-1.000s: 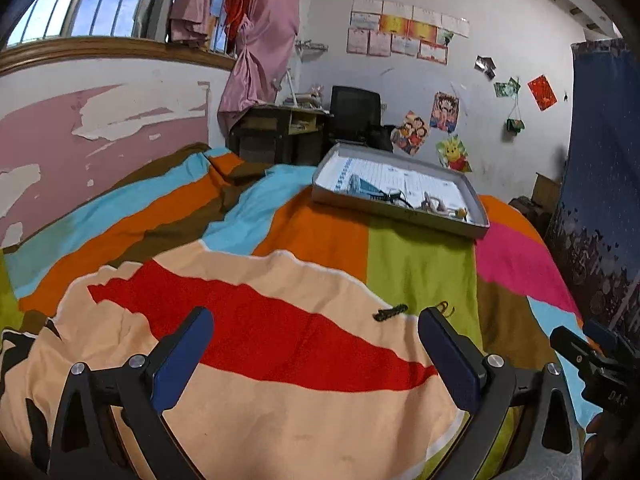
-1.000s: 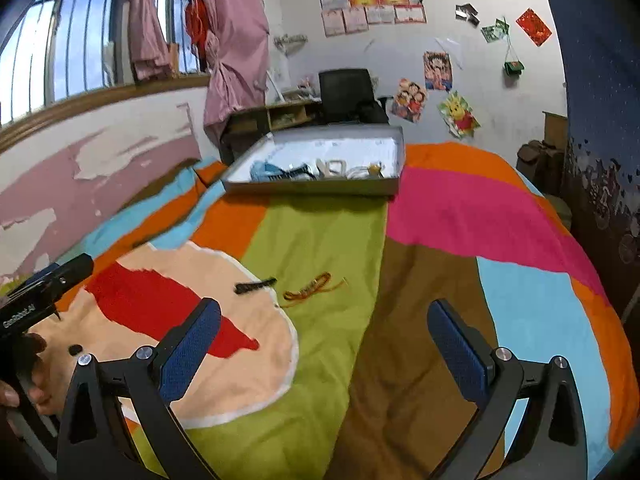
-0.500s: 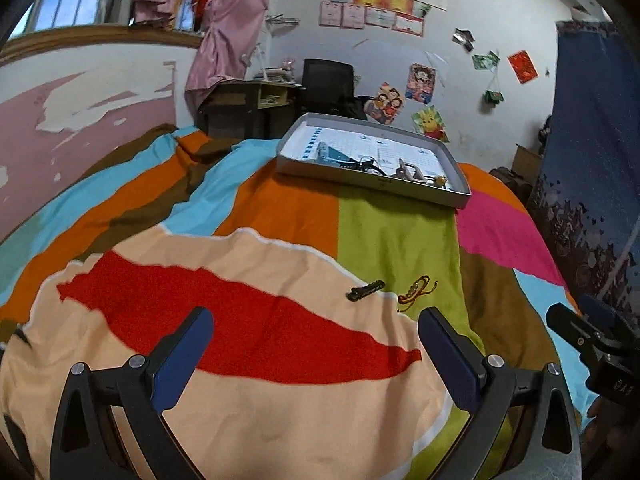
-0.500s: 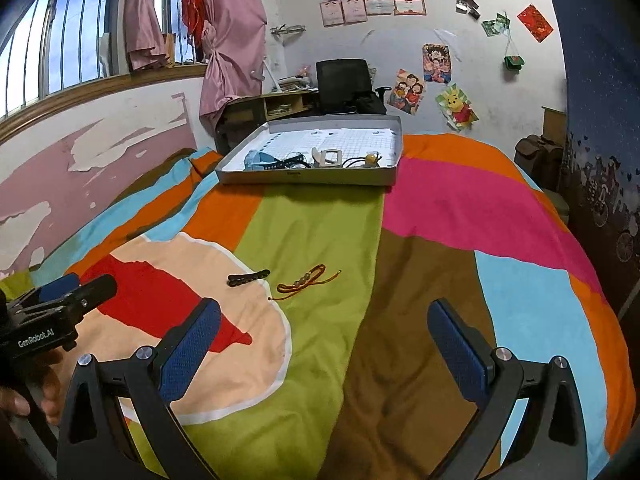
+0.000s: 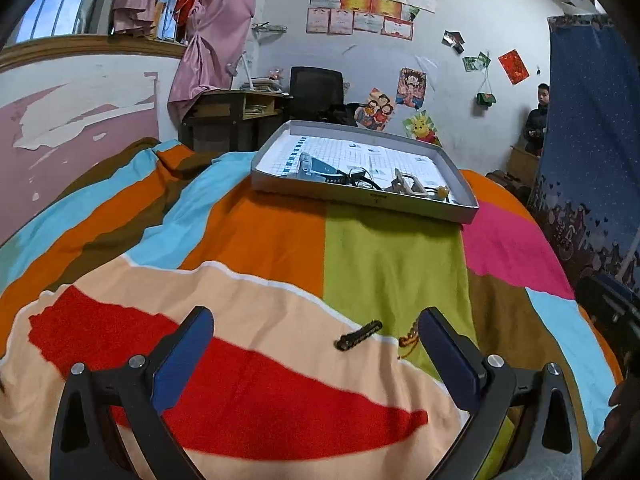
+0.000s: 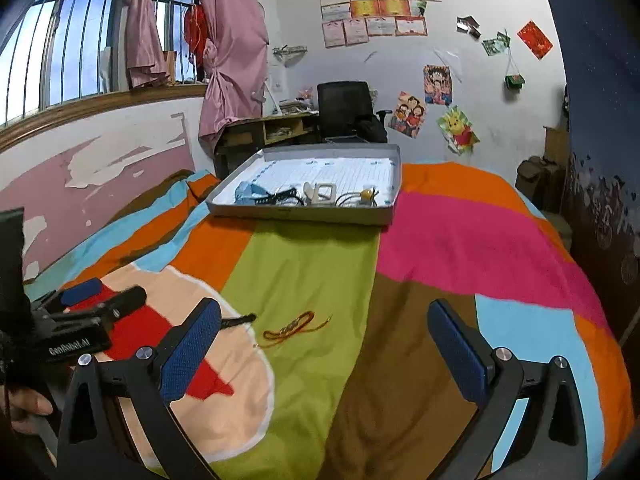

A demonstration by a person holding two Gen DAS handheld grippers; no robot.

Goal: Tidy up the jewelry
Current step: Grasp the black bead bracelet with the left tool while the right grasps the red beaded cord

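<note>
Jewelry loose on the bedspread, more in a shallow tray

A black hair clip [image 5: 359, 335] lies flat at lower centre of the left view, on the cream patch at its edge with the green stripe. Just right of it, apart, a red-and-gold cord bracelet [image 6: 295, 327] sprawls on the green. Well beyond, in the upper middle, a grey tray [image 6: 298, 214] with a white gridded floor holds several small pieces bunched along its near wall.
</note>
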